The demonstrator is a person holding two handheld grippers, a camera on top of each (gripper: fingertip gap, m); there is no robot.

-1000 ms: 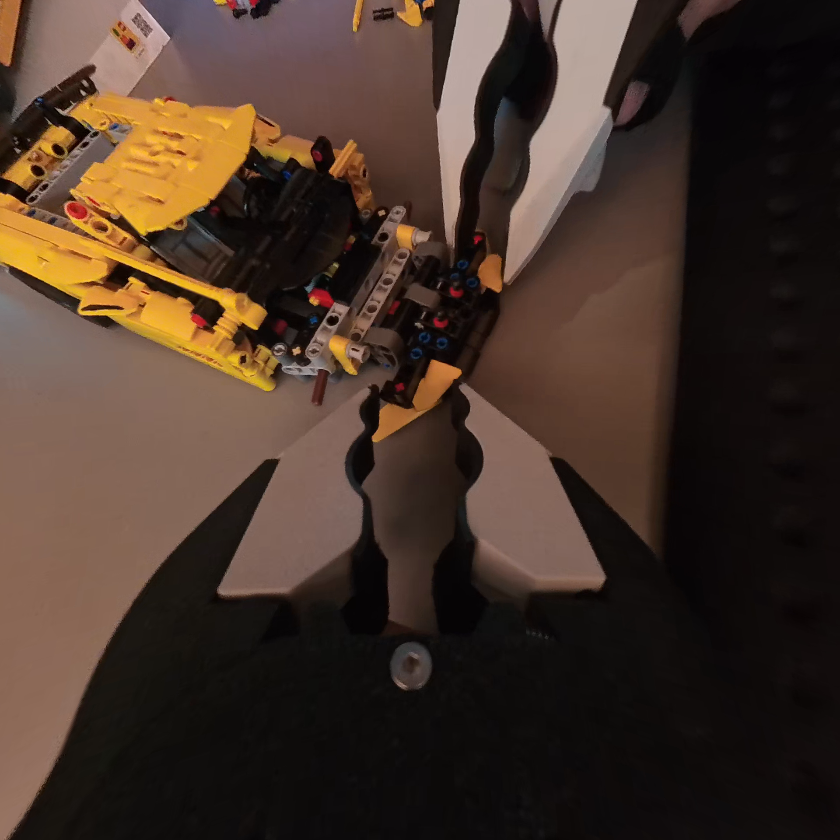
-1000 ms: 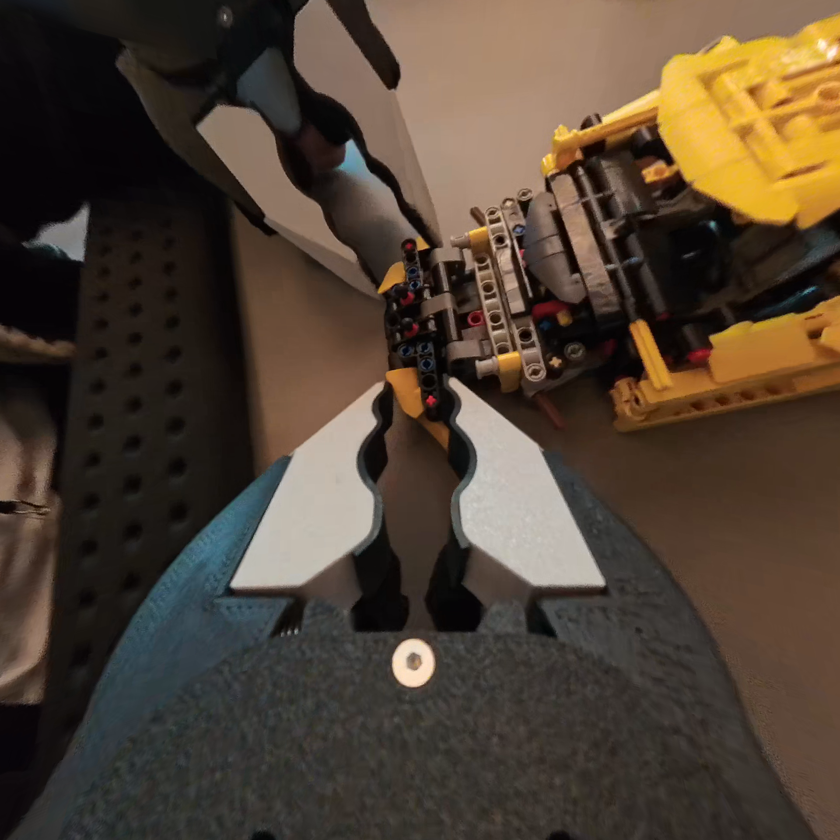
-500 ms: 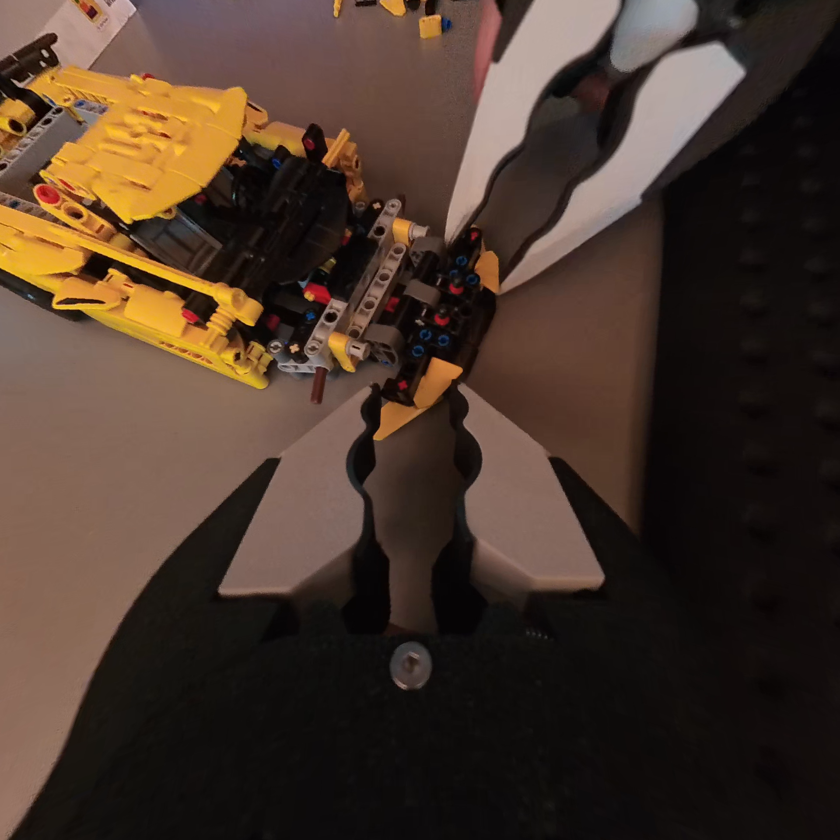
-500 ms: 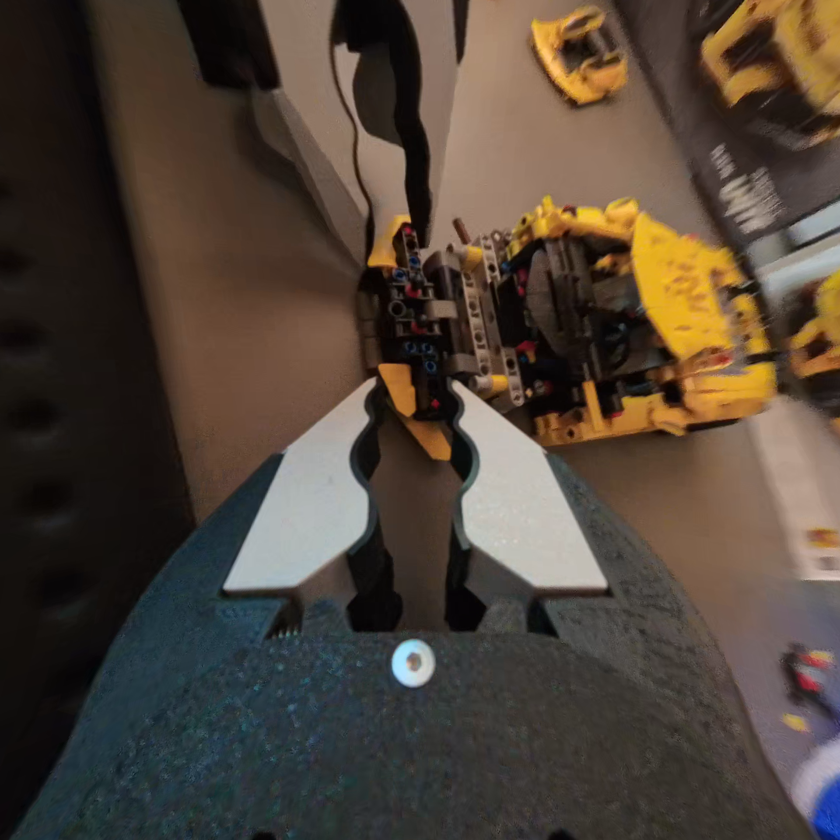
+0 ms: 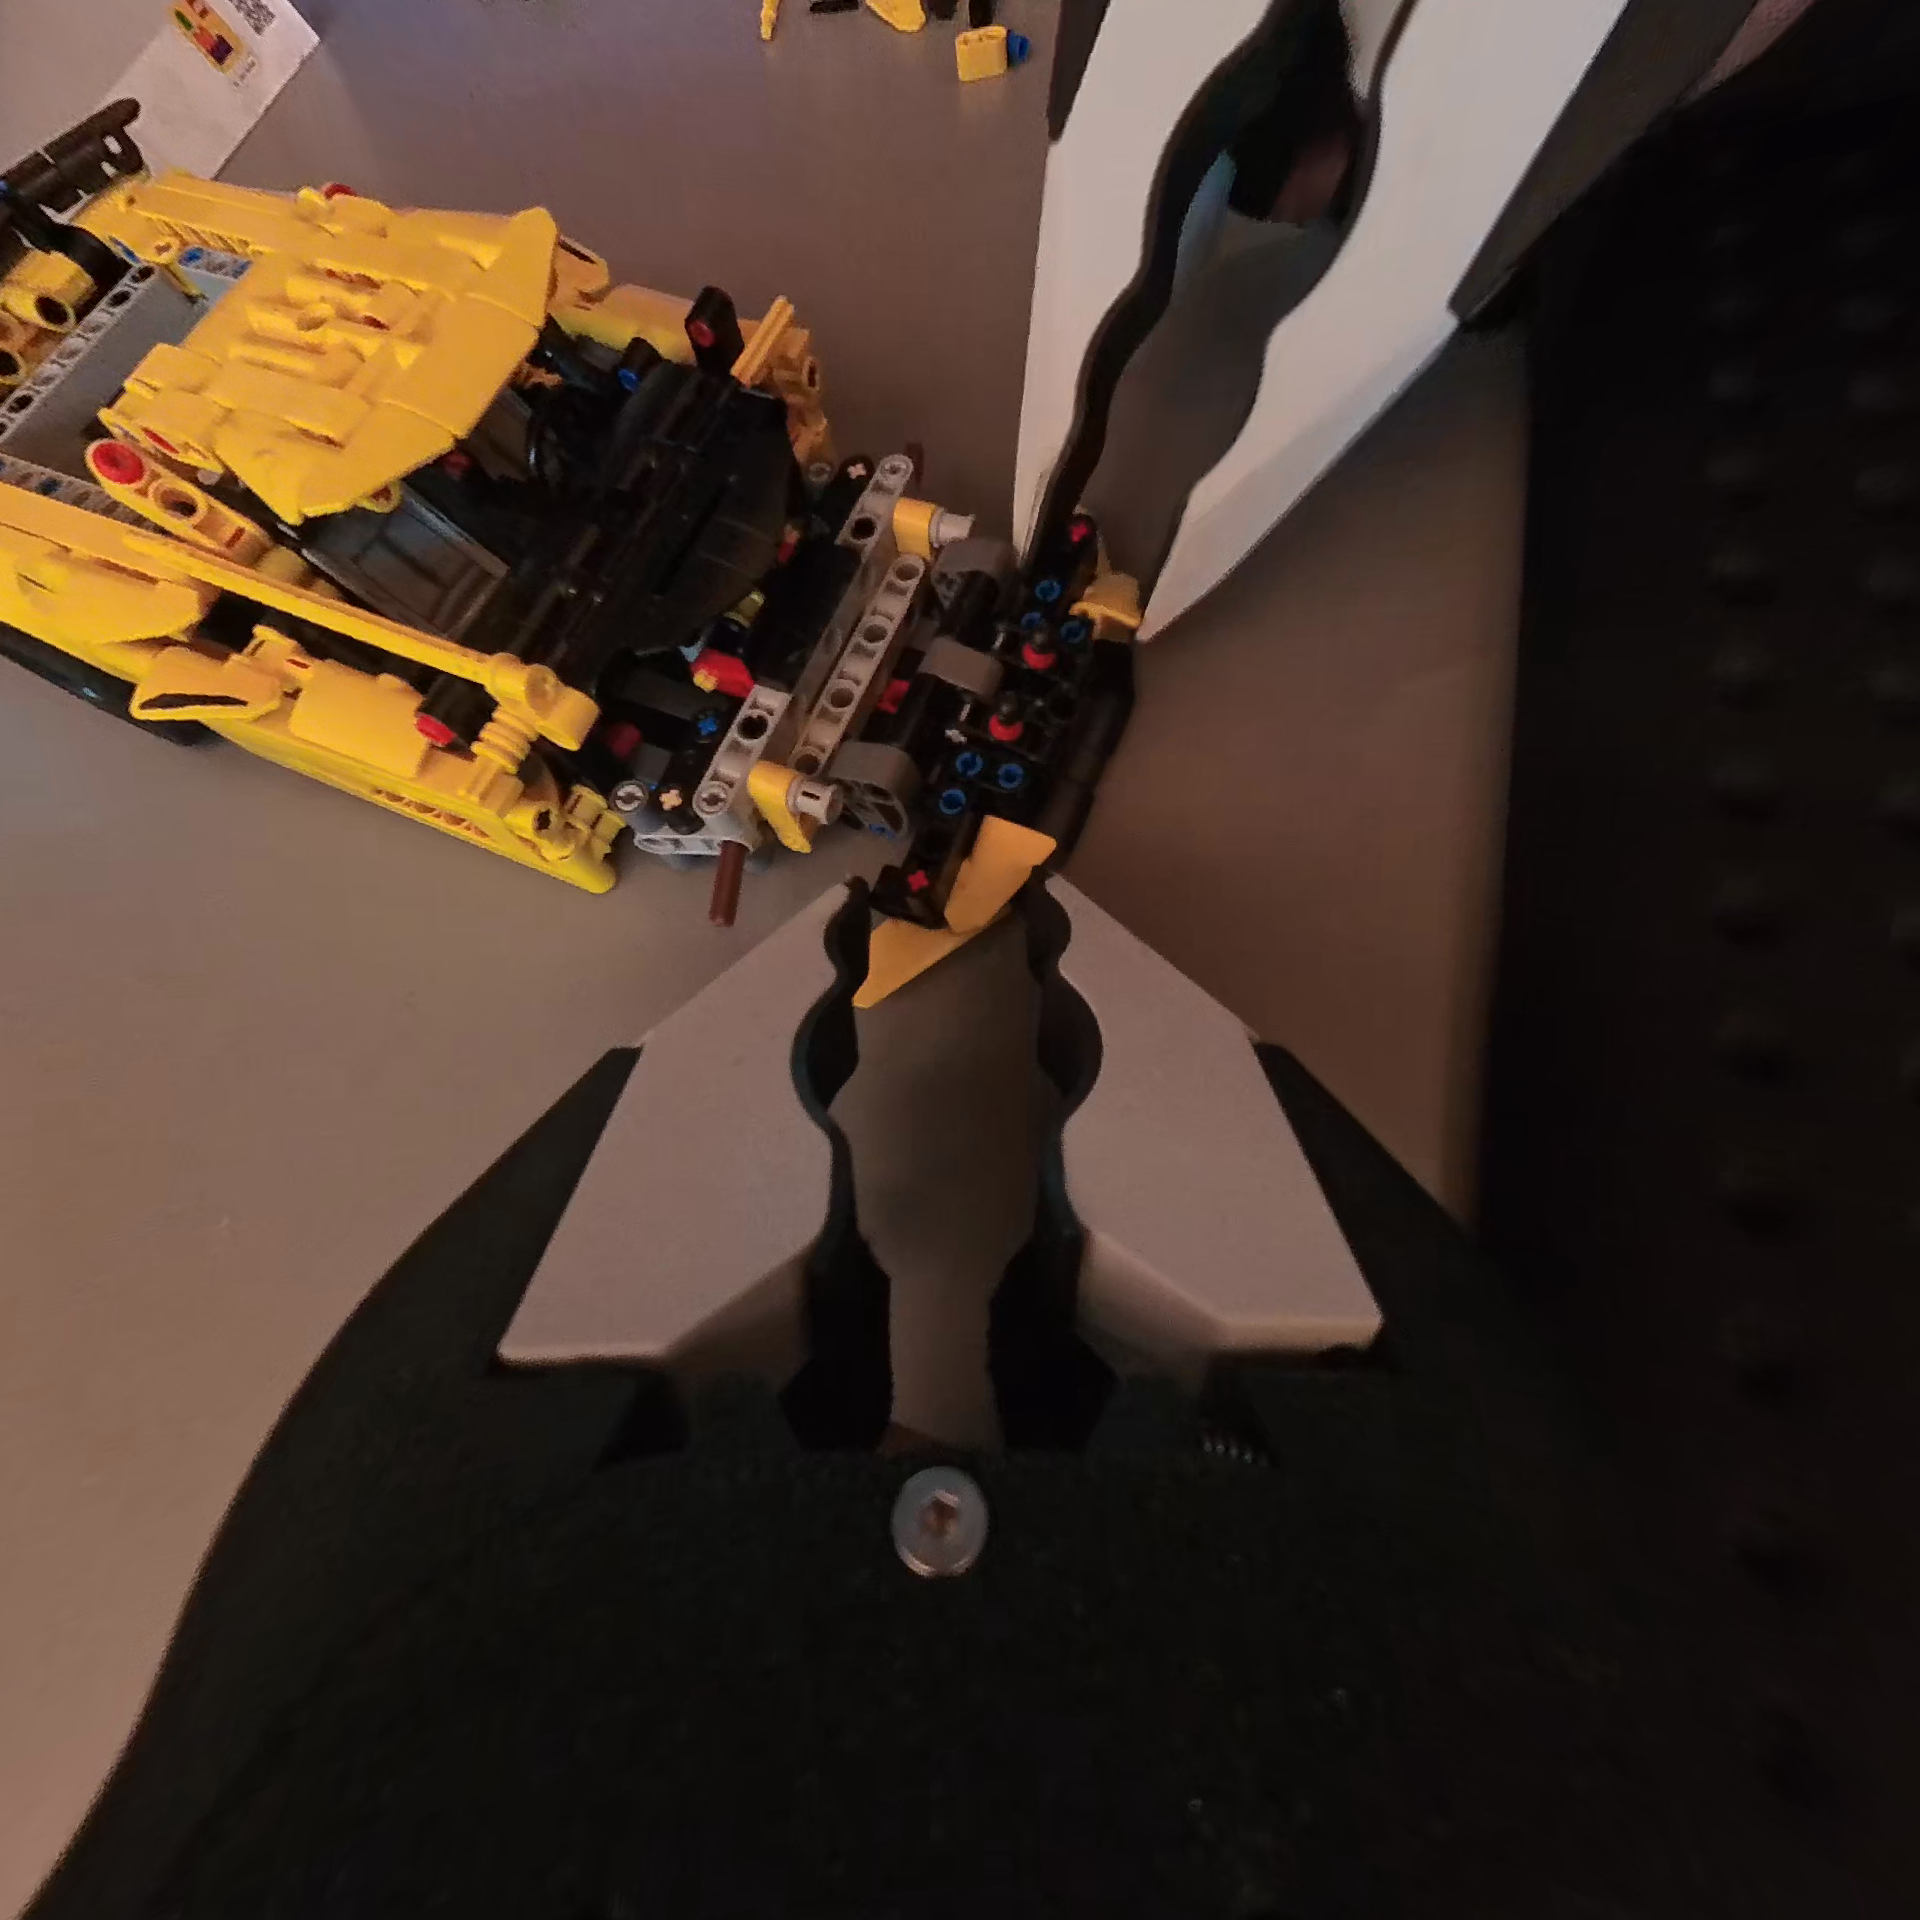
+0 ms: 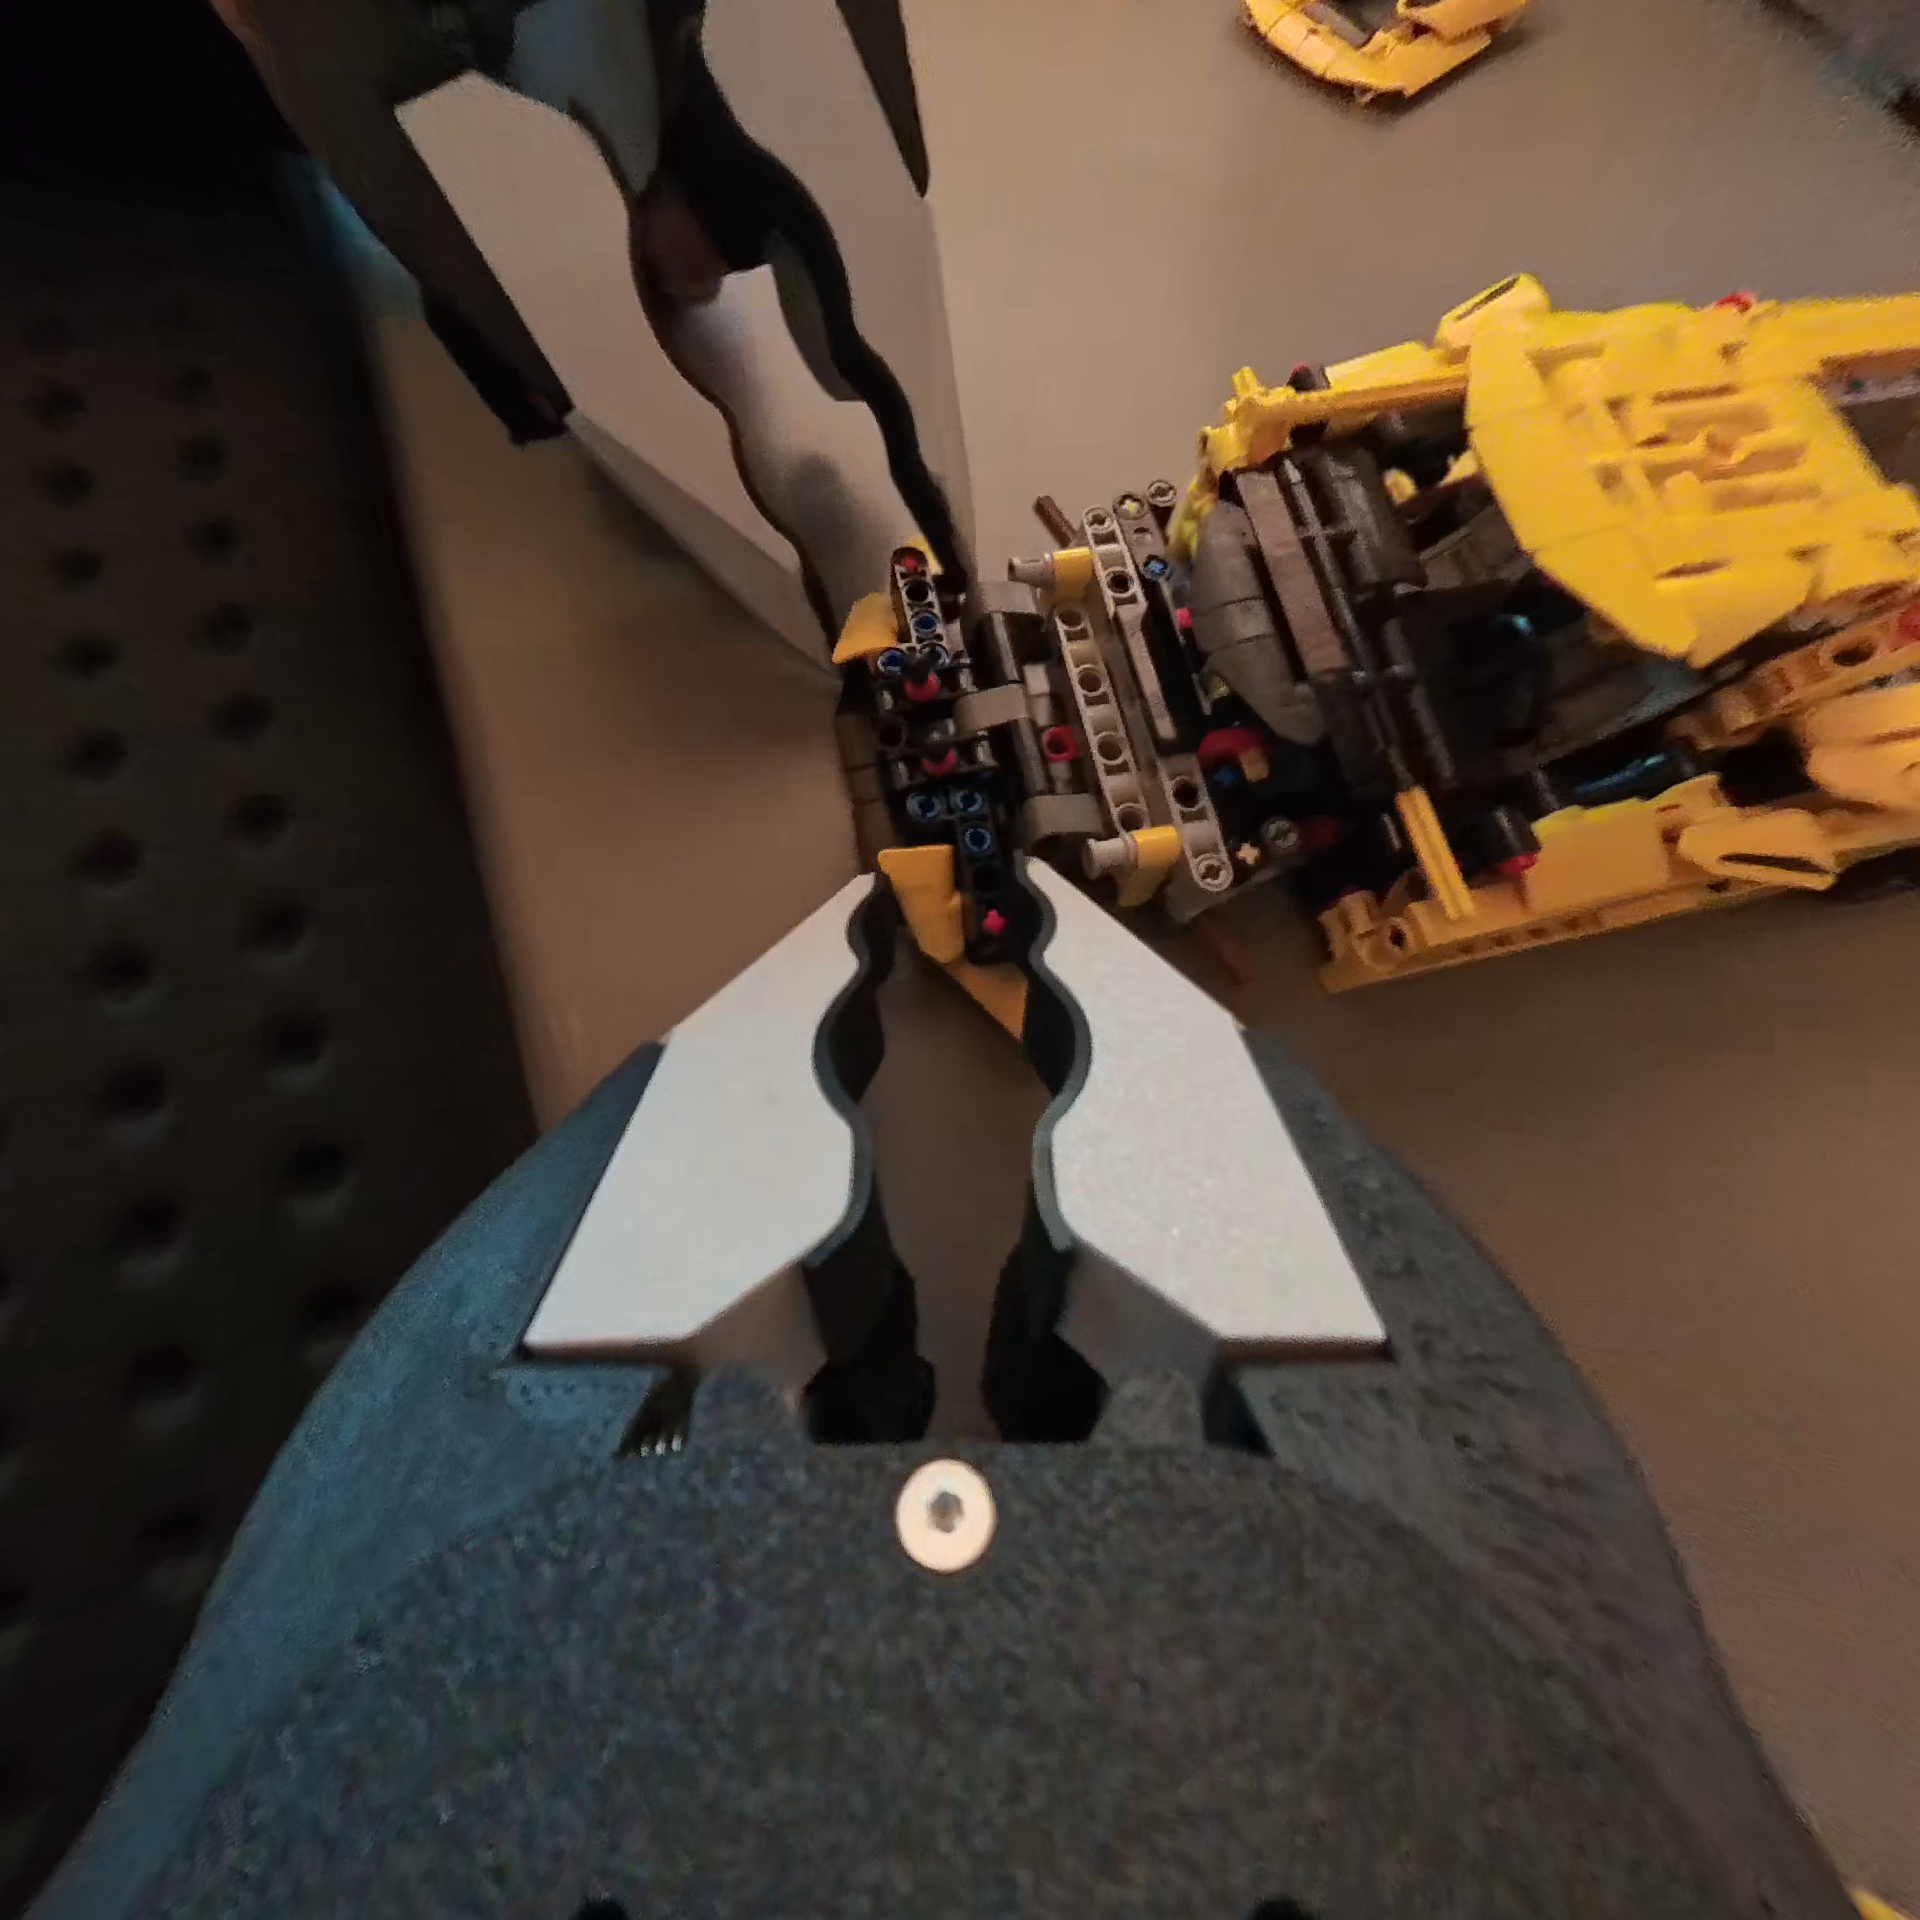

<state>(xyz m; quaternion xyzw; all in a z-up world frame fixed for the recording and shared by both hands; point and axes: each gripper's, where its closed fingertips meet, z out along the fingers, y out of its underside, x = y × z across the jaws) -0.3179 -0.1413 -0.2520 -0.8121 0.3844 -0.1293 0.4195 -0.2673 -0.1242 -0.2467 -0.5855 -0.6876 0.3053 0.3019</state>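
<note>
A yellow brick-built car (image 5: pixel 343 343) lies on the grey table (image 5: pixel 312 1091). Its black front beam assembly (image 5: pixel 997 727), with blue and red pins and yellow wedge pieces, points toward the table's edge. My left gripper (image 5: pixel 945 904) is shut on the near end of that assembly, on a yellow wedge. My right gripper (image 6: pixel 951 904) is shut on the opposite end, which shows in the right wrist view (image 6: pixel 935 748). Each gripper appears in the other's view, coming in from the top: the right one (image 5: pixel 1091 561) and the left one (image 6: pixel 904 592). The car body (image 6: pixel 1621 468) stretches away to the side.
A dark perforated surface (image 5: pixel 1714 935) borders the table edge beside the grippers, also in the right wrist view (image 6: pixel 156 831). A paper sheet (image 5: pixel 218 62) and loose yellow pieces (image 5: pixel 987 52) lie at the far side. Another yellow part (image 6: pixel 1371 42) lies beyond the car. Across from one pair of fingers to the other is roughly 6 centimeters.
The right gripper has swung and tilted while keeping its hold, so the car shifts in its view. The left gripper keeps its grip and has hardly moved.
</note>
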